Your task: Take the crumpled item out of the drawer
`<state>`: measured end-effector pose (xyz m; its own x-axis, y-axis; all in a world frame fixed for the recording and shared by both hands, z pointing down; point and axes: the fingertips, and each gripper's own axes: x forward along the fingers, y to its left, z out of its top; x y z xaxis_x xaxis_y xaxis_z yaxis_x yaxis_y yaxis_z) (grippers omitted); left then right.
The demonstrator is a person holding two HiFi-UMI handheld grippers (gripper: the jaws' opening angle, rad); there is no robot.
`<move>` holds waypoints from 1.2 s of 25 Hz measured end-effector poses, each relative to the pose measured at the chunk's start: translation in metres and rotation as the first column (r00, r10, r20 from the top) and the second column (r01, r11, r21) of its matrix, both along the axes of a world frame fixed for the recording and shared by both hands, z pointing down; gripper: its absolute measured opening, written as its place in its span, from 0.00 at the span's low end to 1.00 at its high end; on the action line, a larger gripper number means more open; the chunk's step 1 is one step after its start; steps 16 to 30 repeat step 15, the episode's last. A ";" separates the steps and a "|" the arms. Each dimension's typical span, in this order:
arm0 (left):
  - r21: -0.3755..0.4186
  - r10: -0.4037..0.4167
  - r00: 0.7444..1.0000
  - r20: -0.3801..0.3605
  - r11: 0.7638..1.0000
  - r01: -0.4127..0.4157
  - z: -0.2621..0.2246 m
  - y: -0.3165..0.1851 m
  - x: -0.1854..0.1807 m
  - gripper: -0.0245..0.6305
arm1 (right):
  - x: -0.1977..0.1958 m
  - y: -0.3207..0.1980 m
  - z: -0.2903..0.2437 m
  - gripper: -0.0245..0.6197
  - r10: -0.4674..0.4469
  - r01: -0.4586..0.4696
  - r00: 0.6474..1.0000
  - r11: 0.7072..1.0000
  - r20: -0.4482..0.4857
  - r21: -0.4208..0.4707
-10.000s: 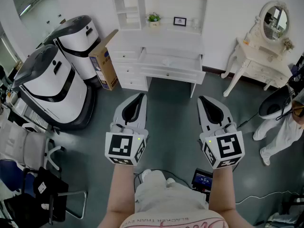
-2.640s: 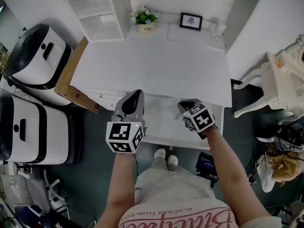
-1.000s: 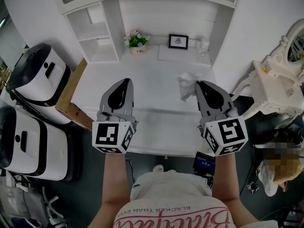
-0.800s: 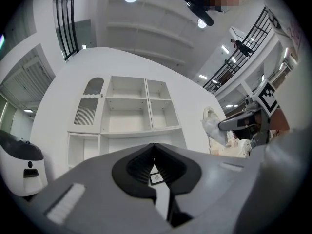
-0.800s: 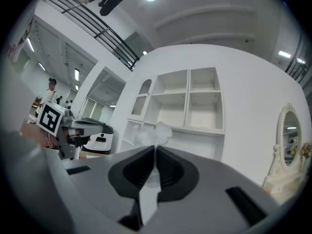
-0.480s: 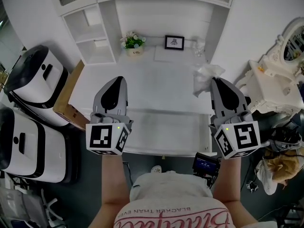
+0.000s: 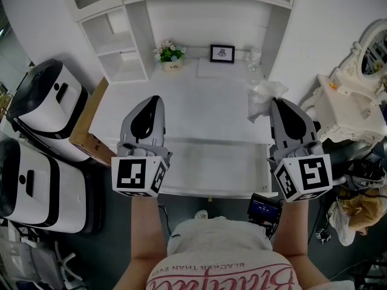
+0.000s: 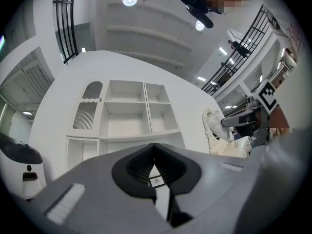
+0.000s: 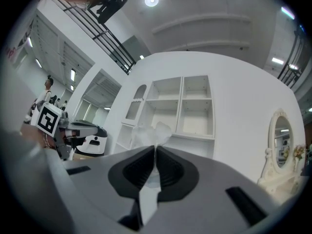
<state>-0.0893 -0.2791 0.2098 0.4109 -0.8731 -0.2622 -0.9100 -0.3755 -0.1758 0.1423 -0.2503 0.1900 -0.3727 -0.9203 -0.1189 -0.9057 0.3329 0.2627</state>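
Two grey plastic grippers (image 7: pixel 151 99) (image 7: pixel 276 102), one crumpled clear plastic item (image 7: pixel 261 96), one white desk (image 7: pixel 199 110), one white drawer (image 7: pixel 211 162), one green potted plant (image 7: pixel 169 54), one black-framed picture (image 7: pixel 222 53), two white-and-black domed machines (image 7: pixel 45 98) (image 7: pixel 36 180).

A white wooden desk (image 7: pixel 199 110) carries a small green potted plant (image 7: pixel 169 55) and a black-framed picture (image 7: pixel 222 53) near each other at its back. White open shelf cubbies (image 7: pixel 121 47) rise at its left end. A brown cardboard box (image 7: pixel 89 121) stands against the desk's left side, beside two white machines with black lids (image 7: pixel 45 104). A white vanity table (image 7: pixel 347 104) with an oval mirror (image 7: pixel 370 56) stands to the right.
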 end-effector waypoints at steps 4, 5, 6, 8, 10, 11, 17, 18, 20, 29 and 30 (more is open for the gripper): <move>0.004 -0.007 1.000 -0.005 1.000 0.007 -0.002 0.001 -0.001 0.05 | 0.001 -0.001 0.000 0.07 0.005 -0.005 1.000 1.000 -0.003 0.004; 0.005 -0.006 1.000 -0.003 1.000 0.006 -0.002 0.001 0.000 0.05 | 0.001 -0.001 0.000 0.07 0.007 -0.007 1.000 1.000 -0.003 0.005; 0.008 -0.003 1.000 0.001 1.000 0.003 -0.002 0.001 0.000 0.05 | 0.001 -0.001 0.000 0.07 0.008 -0.008 1.000 1.000 -0.001 0.008; 0.012 0.003 1.000 0.008 1.000 -0.003 -0.003 0.002 0.001 0.05 | 0.001 0.000 -0.001 0.07 0.009 -0.009 1.000 1.000 -0.004 0.013; 0.015 0.003 1.000 0.008 1.000 -0.003 -0.004 0.003 0.000 0.05 | -0.001 0.001 -0.003 0.07 0.008 -0.008 1.000 1.000 -0.011 0.014; 0.016 0.005 1.000 0.009 1.000 -0.005 -0.004 0.003 0.000 0.05 | -0.002 0.002 -0.004 0.07 0.009 -0.008 1.000 1.000 -0.013 0.015; 0.021 0.005 1.000 0.007 1.000 -0.006 -0.006 0.004 0.000 0.05 | -0.001 0.002 -0.005 0.07 0.016 -0.016 1.000 1.000 -0.016 0.020; 0.021 0.005 1.000 0.007 1.000 -0.006 -0.006 0.004 0.000 0.05 | -0.001 0.002 -0.005 0.07 0.016 -0.016 1.000 1.000 -0.016 0.020; 0.021 0.005 1.000 0.007 1.000 -0.006 -0.006 0.004 0.000 0.05 | -0.001 0.002 -0.005 0.07 0.016 -0.016 1.000 1.000 -0.016 0.020; 0.021 0.005 1.000 0.007 1.000 -0.006 -0.006 0.004 0.000 0.05 | -0.001 0.002 -0.005 0.07 0.016 -0.016 1.000 1.000 -0.016 0.020; 0.021 0.005 1.000 0.007 1.000 -0.006 -0.006 0.004 0.000 0.05 | -0.001 0.002 -0.005 0.07 0.016 -0.016 1.000 1.000 -0.016 0.020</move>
